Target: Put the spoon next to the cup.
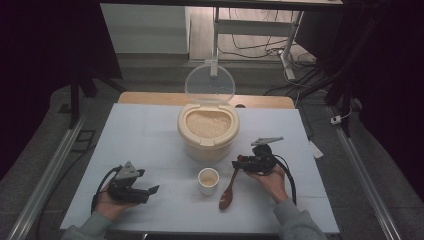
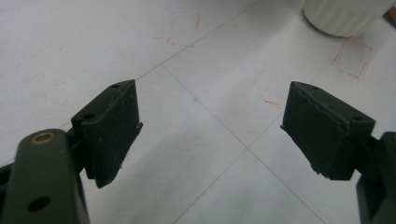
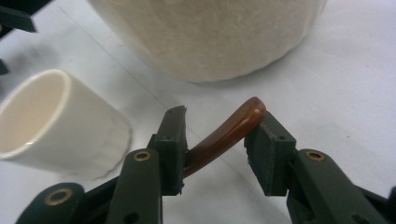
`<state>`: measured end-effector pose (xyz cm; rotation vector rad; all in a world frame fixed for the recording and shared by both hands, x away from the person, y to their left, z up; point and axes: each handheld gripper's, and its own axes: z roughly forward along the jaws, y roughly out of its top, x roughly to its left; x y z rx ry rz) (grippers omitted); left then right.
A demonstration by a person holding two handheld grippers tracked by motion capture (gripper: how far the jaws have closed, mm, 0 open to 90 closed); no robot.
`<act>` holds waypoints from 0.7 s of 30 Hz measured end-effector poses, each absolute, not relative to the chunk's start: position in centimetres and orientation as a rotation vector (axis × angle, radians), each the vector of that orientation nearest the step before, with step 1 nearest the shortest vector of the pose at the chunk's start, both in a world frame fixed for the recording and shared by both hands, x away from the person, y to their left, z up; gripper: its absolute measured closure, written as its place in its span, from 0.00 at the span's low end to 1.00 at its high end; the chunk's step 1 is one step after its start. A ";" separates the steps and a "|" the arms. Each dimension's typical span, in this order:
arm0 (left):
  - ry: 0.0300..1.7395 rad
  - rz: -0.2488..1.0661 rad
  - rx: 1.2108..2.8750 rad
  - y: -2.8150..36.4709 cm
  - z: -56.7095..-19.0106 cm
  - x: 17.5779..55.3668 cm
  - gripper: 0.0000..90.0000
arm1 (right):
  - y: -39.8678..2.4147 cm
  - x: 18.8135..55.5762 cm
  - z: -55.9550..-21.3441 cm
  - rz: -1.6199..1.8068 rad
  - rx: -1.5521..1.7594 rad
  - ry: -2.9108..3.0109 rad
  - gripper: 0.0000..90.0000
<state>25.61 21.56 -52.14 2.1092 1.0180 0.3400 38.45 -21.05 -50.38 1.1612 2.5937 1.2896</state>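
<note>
A: What's cut off? Quick.

B: Right gripper view: rice container (image 3: 210, 32) runs off the top edge, no rim or lid there. Cup (image 3: 56, 123) clipped at the left edge. Spoon (image 3: 229, 135): handle end shows between the jaws of the right tool (image 3: 217, 149), the rest drops behind the left jaw, bowl out of sight.

A: Is that tool touching the handle?

B: Can't tell, the jaws hide the contact.

A: Left gripper view?

B: White cup base (image 2: 343, 16) cropped by the top edge. Red marks on the desk (image 2: 196, 116) too faint to read.

A: High view?

B: Forearms cut by the bottom edge. Cup contents (image 1: 208, 177) too small to tell.
</note>
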 end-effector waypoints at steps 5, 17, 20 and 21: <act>1.019 0.335 2.110 21.6 -52.2 25.6 0.21 | -20.6 38.7 -51.0 1.232 1.157 2.588 0.61; 1.017 0.334 2.114 21.6 -52.2 25.6 0.21 | -19.8 38.7 -51.8 1.063 1.111 2.573 0.53; 1.016 0.332 2.114 21.6 -52.2 25.6 0.21 | -19.6 38.7 -52.0 1.030 1.092 2.568 0.50; 1.016 0.332 2.114 21.6 -52.2 25.6 0.21 | -19.6 38.7 -52.0 1.034 1.097 2.567 0.49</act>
